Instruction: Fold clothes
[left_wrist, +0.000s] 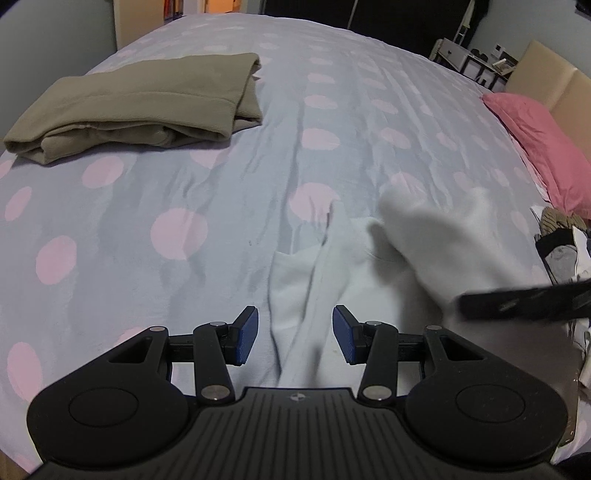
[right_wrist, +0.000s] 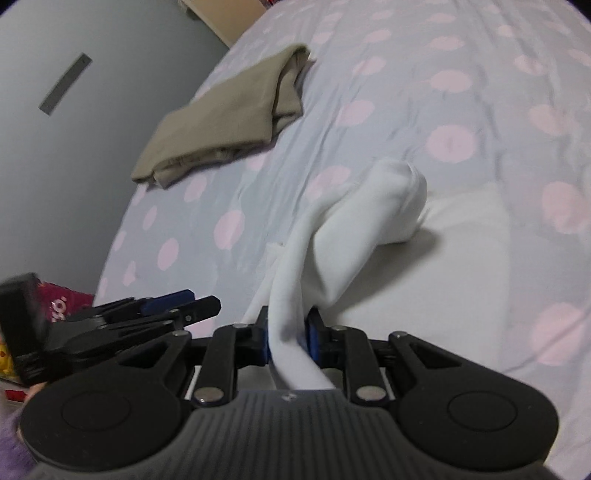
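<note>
- Right wrist view: the right hand-held gripper (right_wrist: 289, 338) has its blue pads pinched on a white garment (right_wrist: 369, 214), lifting a fold off the spotted bed cover (right_wrist: 461, 92).
- Left hand-held gripper (left_wrist: 295, 334) stands half open, pads either side of the same white cloth, not pressing it.
- Folded khaki garment (left_wrist: 140, 107) lies well apart, near the bed's far-left edge.
- Pink pillow (left_wrist: 539, 147) sits at the right.

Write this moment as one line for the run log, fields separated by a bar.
right gripper: shut on white garment | left gripper: open, cloth between fingers | khaki garment: folded on bed
</note>
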